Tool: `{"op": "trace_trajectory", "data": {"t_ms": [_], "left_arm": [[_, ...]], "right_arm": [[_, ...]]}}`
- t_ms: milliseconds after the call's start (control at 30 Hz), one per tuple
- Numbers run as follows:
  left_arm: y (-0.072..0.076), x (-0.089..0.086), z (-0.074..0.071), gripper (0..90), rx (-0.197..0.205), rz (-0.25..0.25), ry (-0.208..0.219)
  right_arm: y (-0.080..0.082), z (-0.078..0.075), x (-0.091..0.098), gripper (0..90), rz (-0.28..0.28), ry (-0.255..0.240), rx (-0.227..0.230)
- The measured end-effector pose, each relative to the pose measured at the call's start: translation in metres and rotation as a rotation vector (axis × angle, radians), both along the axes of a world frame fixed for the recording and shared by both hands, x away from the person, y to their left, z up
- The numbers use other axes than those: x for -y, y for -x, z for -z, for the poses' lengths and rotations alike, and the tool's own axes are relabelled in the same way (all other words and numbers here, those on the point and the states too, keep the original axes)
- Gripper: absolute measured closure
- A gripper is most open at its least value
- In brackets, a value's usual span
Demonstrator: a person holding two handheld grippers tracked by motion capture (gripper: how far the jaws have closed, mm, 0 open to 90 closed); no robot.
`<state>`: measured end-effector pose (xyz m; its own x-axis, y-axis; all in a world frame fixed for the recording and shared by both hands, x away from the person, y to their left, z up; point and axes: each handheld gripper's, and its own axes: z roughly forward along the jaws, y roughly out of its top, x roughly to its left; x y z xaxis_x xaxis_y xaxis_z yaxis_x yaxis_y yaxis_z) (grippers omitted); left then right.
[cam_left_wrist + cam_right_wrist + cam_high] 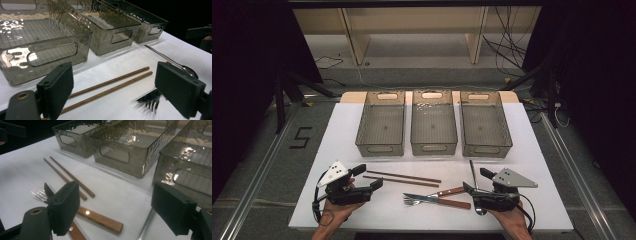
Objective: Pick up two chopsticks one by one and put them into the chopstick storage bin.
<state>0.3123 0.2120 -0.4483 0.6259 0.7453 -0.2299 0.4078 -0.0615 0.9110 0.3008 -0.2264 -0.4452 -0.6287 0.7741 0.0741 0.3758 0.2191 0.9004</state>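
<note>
On the white table [532, 150] lie two brown chopsticks [402, 177], side by side, and a fork and a knife with wooden handles [442, 197], crossed. A metal spoon [473, 172] lies right beside my right gripper [477, 181]. My left gripper [368, 177] rests at the front left, pointing at the chopsticks [112, 83]. Its jaws stand open and empty, apart from the chopsticks. The right gripper [117, 210] is also open; the knife handle [100, 218] and spoon handle [146, 222] lie on the table beneath it, untouched.
Three smoky see-through bins stand in a row at the back: left [381, 125], middle [433, 125], right [485, 125], all with nothing inside. Bare table lies between the bins and the cutlery. The table's front edge runs just below both hands.
</note>
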Motion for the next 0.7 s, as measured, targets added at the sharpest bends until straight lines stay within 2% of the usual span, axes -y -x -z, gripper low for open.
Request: {"op": "trace_trajectory", "data": {"t_ms": [433, 633, 700], "left_arm": [[-0.0004, 0.001, 0.0003, 14.8, -0.004, 0.0, -0.004], [-0.0021, 0.0026, 0.0011, 14.8, -0.014, 0.005, -0.025], [-0.0035, 0.0038, 0.002, 14.8, -0.029, 0.009, -0.032]], "right_arm": [[-0.0008, 0.0002, -0.0005, 24.3, -0.001, 0.007, -0.013], [-0.0011, 0.0007, -0.0016, 24.4, -0.009, 0.013, -0.022], [-0.0012, 0.0009, -0.002, 24.6, -0.015, 0.013, -0.024]]}}
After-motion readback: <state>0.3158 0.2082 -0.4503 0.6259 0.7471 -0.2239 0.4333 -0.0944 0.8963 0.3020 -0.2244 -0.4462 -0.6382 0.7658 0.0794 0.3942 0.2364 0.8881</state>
